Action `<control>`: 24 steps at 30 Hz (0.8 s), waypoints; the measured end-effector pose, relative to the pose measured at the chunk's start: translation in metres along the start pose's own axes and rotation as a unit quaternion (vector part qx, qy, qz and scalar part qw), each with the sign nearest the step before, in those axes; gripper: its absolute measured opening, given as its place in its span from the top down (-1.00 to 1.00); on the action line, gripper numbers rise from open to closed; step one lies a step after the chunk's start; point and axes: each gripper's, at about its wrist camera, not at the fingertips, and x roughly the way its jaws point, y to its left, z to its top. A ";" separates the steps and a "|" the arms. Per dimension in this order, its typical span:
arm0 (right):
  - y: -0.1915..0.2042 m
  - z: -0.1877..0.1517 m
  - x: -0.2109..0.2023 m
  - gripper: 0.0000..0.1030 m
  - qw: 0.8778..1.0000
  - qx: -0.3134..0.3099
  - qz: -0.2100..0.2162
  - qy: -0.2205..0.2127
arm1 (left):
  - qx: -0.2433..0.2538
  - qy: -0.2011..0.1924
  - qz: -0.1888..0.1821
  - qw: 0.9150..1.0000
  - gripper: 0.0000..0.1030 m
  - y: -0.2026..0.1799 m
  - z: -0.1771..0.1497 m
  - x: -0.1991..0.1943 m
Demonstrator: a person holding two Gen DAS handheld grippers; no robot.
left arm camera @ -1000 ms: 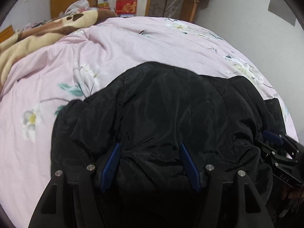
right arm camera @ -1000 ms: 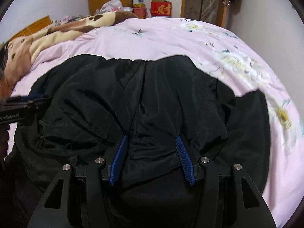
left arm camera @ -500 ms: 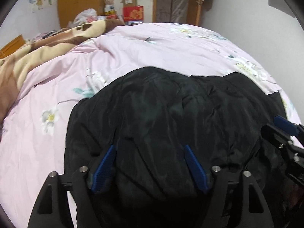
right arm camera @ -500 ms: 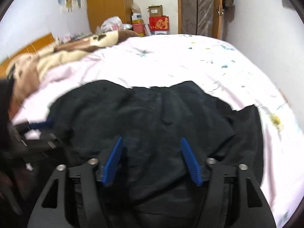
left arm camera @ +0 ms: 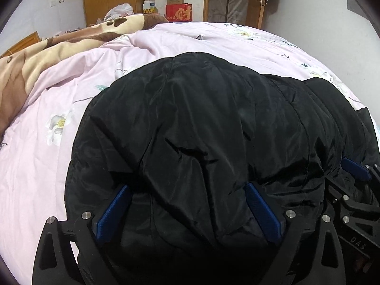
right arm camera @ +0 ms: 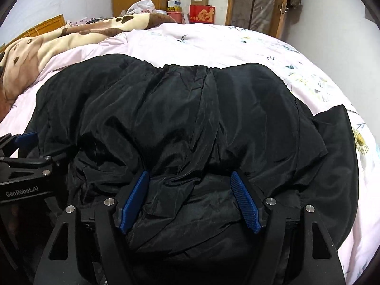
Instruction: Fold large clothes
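Jacket [left arm camera: 201, 123] between both hand-held grippers' spread jaws

Open pink quilt [left arm camera: 190, 40] beyond black jacket [left arm camera: 201, 123], brown blanket [left arm camera: 47, 49] heaped left, boxes [right arm camera: 201, 11] behind

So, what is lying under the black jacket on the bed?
The black jacket lies on a pink floral quilt, which shows all around it. Whatever is directly beneath the jacket is covered. Both grippers, left and right, have jacket fabric bunched between their open fingers.
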 end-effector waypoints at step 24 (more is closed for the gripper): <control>-0.085 0.046 0.005 -0.40 0.996 0.070 -0.059 0.002 | -0.002 0.004 0.051 0.999 -0.78 0.032 0.060 0.004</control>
